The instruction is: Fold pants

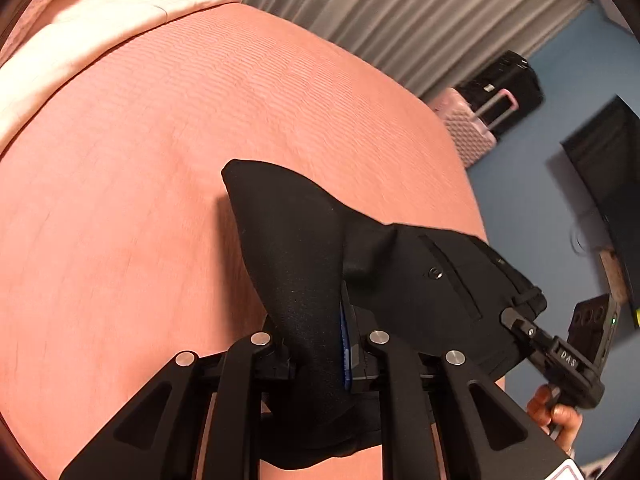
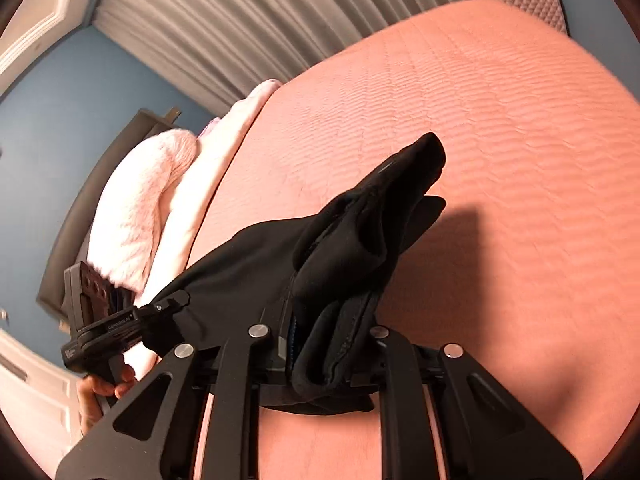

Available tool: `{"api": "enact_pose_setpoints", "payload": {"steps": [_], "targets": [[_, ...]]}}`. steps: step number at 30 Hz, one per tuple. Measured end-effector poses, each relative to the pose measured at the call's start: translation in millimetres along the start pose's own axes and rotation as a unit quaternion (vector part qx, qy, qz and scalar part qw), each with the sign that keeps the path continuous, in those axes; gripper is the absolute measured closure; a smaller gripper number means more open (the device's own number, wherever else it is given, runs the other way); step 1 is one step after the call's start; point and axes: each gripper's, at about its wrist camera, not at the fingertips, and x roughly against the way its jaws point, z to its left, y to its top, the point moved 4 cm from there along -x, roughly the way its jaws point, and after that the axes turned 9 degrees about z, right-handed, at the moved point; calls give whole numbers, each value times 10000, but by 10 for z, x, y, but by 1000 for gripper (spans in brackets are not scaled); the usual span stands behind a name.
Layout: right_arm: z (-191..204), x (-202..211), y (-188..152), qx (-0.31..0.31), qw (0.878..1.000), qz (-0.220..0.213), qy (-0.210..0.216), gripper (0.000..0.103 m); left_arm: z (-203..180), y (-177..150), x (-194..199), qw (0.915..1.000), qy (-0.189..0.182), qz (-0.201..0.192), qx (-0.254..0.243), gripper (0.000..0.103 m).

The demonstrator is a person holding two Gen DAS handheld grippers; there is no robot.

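Black pants [image 1: 420, 280] hang bunched between my two grippers above a salmon-pink bedspread [image 1: 160, 200]. In the left wrist view my left gripper [image 1: 324, 340] is shut on a fold of the cloth, which drapes over and hides its fingertips. A buttoned back pocket faces up. To the right, my right gripper [image 1: 516, 318] pinches the waistband, with a hand on its handle. In the right wrist view my right gripper [image 2: 316, 340] is shut on a thick bunch of the pants [image 2: 360, 232]. At far left, my left gripper [image 2: 172, 302] holds the other end.
Pale pink blankets [image 1: 80, 32] and a fluffy pillow [image 2: 140, 208] lie at the bed's head. A grey curtain [image 1: 400, 8] hangs behind. A pink suitcase [image 1: 468, 128] and a black one [image 1: 504, 80] stand beyond the bed's edge, and a dark screen [image 1: 608, 160] is against the blue wall.
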Motion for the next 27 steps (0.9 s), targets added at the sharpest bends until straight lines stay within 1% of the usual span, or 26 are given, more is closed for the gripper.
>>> {"api": "enact_pose_setpoints", "payload": {"steps": [2,3,4,5,6,7,8,9,10,11,12,13,14,15,16,17,18,19,20,21,22,23,24,25,26,27], "targets": [[-16,207,-587,-34,10000,28,-74,88,9,-516,76,9999,37,124,-72,90],[-35,253,-814,-100,9999,75,-117,88,27,-861,79,9998,66,194,-60,90],[-95,293,-1228,-259,9993,181,-206,88,47,-1081,83,9995,103,287,-24,90],[-117,291,-1462,-352,9987,263,-245,87,81,-1326,65,9991,127,401,24,90],[-180,257,-1832,-373,9976,408,-425,87,108,-1551,17,9987,159,490,56,90],[-251,204,-2085,-289,9959,546,-660,87,134,-1800,-64,9979,350,547,-11,89],[-359,109,-2314,-306,9930,780,-835,84,179,-1972,-153,9962,634,585,-70,83],[-515,22,-2507,-546,9904,970,-825,76,244,-2128,-261,9932,957,649,-134,76],[-682,86,-2660,-938,9919,758,-406,74,373,-2235,-318,9918,1127,597,-49,64],[-771,228,-2715,-1261,9896,654,-225,72,438,-2279,-266,9937,1011,474,61,63],[-811,323,-2732,-1432,9873,617,-298,58,487,-2295,-168,9943,961,416,180,62],[-832,532,-2735,-1550,9858,429,-479,57,552,-2275,15,9923,1148,325,329,63],[-798,716,-2715,-1432,9865,223,-757,57,588,-2246,176,9889,1431,206,342,66],[-737,829,-2683,-1205,9876,95,-1001,57,599,-2199,363,9849,1712,17,270,66],[-605,976,-2640,-805,9875,-68,-1352,58,555,-2099,603,9786,2037,-277,75,66],[-484,1028,-2590,-533,9875,-170,-1477,58,485,-2028,706,9759,2150,-362,-66,66],[-306,1015,-2500,-234,9889,-247,-1446,58,382,-1990,795,9745,2195,-397,-233,66],[-144,915,-2439,-73,9904,-230,-1358,58,217,-1875,795,9748,2158,-383,-408,61],[-29,812,-2411,77,9920,-187,-1243,58,20,-1776,715,9753,2104,-330,-583,48],[107,595,-2372,267,9933,-67,-1122,58,-185,-1713,563,9755,2038,-274,-784,40],[145,430,-2357,377,9929,73,-1124,60,-299,-1713,392,9739,2041,-179,-981,31],[147,245,-2449,483,9909,264,-1228,60,-413,-1748,188,9684,2195,-36,-1187,31],[86,84,-2502,518,9870,430,-1460,60,-453,-1828,-47,9574,2524,132,-1395,31],[-68,-62,-2598,476,9829,640,-1663,62,-407,-1949,-359,9389,3014,365,-1624,31],[-170,-75,-2675,479,9813,601,-1765,76,-306,-2039,-507,9324,3166,577,-1648,31],[-171,4,-2673,407,9816,522,-1790,82,-128,-2189,-567,9326,3143,770,-1598,31]]}}
